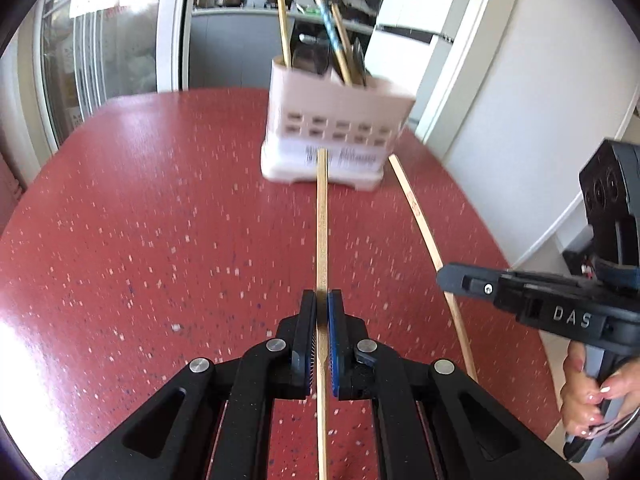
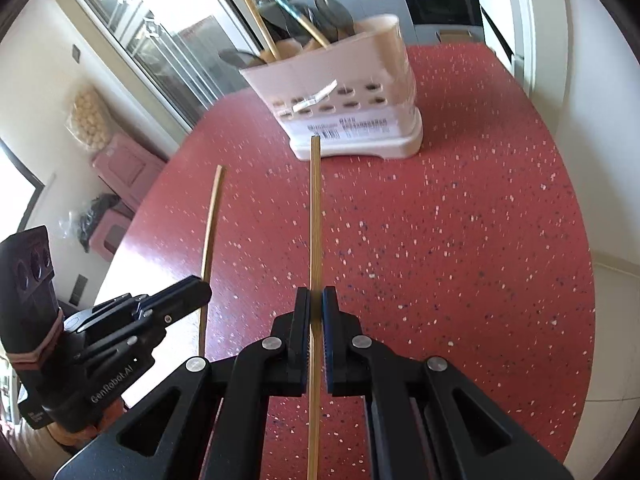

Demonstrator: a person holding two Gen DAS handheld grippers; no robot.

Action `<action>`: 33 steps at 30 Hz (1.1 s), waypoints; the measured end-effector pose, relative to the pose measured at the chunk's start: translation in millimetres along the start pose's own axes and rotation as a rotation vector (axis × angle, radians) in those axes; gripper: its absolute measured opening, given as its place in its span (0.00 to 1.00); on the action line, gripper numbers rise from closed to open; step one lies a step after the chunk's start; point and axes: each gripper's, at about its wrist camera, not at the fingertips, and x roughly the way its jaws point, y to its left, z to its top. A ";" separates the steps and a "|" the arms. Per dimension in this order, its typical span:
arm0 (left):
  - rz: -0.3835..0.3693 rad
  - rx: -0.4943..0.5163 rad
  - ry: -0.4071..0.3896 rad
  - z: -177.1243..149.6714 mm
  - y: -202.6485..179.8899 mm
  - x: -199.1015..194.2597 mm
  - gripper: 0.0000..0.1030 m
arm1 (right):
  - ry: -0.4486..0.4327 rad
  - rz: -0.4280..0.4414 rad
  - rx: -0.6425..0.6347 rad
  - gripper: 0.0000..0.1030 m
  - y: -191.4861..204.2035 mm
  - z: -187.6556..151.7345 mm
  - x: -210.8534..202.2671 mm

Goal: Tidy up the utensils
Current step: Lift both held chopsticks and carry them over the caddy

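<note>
Wooden chopsticks, one [image 1: 322, 232] clamped in the left tool [image 1: 322, 308], another [image 2: 315, 220] in the right tool [image 2: 316, 304], should enter the caddy [image 1: 336, 120] tip-first, steeply, over the red desk [image 1: 160, 220].

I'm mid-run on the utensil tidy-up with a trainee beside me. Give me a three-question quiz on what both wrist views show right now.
1. True or false: the left gripper is shut on a wooden chopstick.
2. What does the right gripper hold? A) a spoon B) a second chopstick C) nothing
3. Fill in: the utensil holder stands on the ____ speckled table.

Key
1. True: its pads clamp the stick, which points toward the holder.
2. B: its pads are closed on that stick.
3. Red; the holder already contains several utensils, including another chopstick.
</note>
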 end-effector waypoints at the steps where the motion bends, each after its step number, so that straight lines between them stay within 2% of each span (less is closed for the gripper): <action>1: -0.005 -0.004 -0.017 4.0 -0.8 -3.9 0.34 | -0.011 0.006 -0.003 0.06 2.4 1.3 -3.1; 12: -0.026 0.022 -0.136 47.3 -11.4 -18.3 0.34 | -0.149 0.040 -0.026 0.06 17.4 32.2 -46.0; 24: -0.049 0.009 -0.212 80.4 -3.3 -42.2 0.34 | -0.211 0.038 -0.045 0.06 28.6 60.4 -63.0; 33: -0.022 -0.002 -0.290 135.2 14.5 -66.4 0.34 | -0.282 0.035 -0.054 0.06 32.5 99.4 -78.5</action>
